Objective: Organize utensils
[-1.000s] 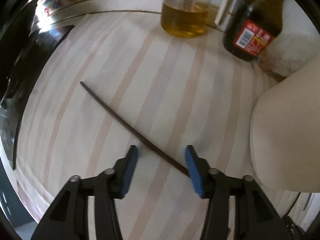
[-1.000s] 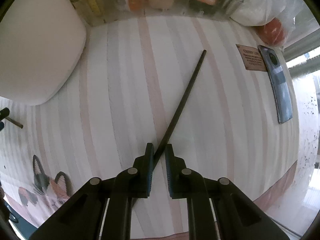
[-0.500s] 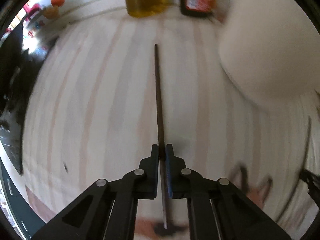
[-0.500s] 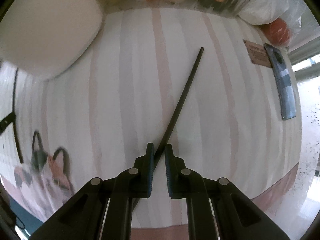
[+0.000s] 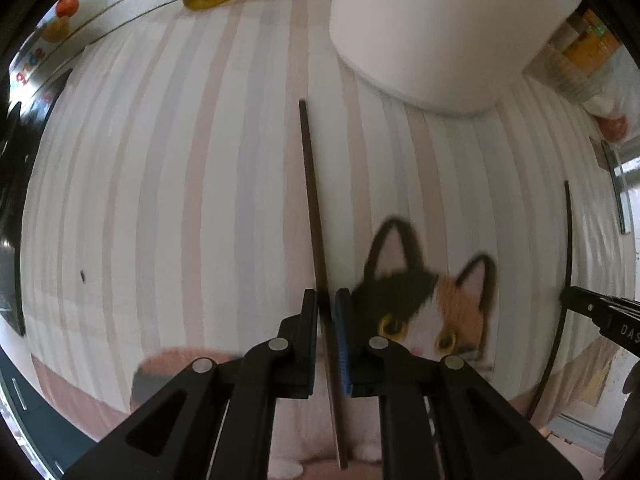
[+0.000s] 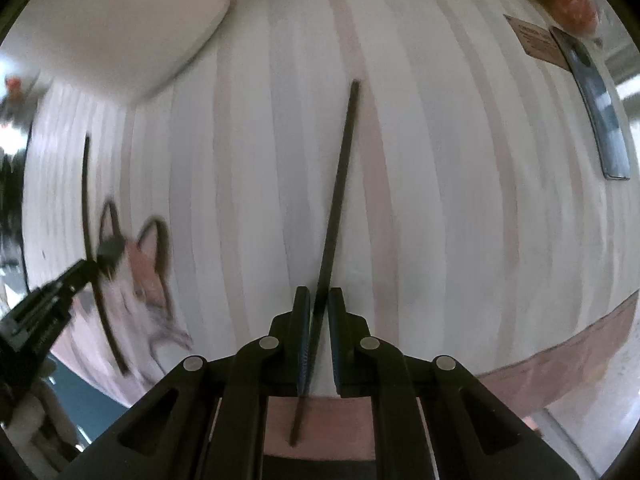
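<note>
Left wrist view: left gripper (image 5: 328,300) clamps a brown chopstick (image 5: 310,184), jaws easing open slightly, above the striped cat mat (image 5: 160,200). Right gripper (image 6: 319,300) pinches a black chopstick (image 6: 340,184); white container (image 5: 432,28) stands far right.

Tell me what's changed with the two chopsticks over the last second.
The left gripper, open around a brown chopstick before, clamped it and carried it toward the cat picture; its jaws are easing open slightly. The right gripper stayed shut on the black chopstick, drifting a little over the striped mat.
</note>
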The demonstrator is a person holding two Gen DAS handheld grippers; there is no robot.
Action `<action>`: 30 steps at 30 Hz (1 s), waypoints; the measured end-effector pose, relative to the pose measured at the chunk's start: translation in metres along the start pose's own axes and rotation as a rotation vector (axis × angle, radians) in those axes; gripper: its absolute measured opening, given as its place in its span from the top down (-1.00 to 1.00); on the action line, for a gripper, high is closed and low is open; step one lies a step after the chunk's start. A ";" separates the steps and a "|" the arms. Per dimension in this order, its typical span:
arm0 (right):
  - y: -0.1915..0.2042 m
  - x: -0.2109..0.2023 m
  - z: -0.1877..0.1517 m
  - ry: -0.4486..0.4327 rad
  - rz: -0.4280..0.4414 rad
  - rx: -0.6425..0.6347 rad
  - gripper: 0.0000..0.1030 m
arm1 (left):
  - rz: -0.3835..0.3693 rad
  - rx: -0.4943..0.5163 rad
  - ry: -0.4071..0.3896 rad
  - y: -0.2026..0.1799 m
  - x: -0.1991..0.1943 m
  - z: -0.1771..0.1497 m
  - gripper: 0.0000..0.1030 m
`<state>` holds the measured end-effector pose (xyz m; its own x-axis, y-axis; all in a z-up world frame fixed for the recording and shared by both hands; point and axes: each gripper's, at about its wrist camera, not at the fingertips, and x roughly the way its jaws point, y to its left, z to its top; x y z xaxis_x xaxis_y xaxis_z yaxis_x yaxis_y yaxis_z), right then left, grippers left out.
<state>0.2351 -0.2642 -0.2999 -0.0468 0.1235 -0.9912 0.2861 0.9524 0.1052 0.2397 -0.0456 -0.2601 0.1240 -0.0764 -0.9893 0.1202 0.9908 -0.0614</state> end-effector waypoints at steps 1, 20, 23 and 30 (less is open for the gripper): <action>0.000 0.000 0.002 -0.009 -0.005 0.007 0.80 | 0.013 0.009 -0.003 -0.003 0.001 0.005 0.83; 0.018 -0.014 -0.020 -0.148 -0.001 0.033 0.90 | 0.014 0.076 -0.106 -0.013 -0.030 0.004 0.94; 0.018 -0.027 -0.031 -0.203 0.021 0.030 0.90 | 0.000 0.084 -0.136 -0.009 -0.048 0.002 0.94; 0.028 -0.062 -0.046 -0.342 0.038 0.007 0.90 | -0.011 0.082 -0.215 -0.008 -0.078 -0.006 0.94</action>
<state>0.2023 -0.2327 -0.2319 0.2870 0.0577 -0.9562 0.2880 0.9468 0.1436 0.2228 -0.0471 -0.1829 0.3282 -0.1181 -0.9372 0.2018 0.9780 -0.0526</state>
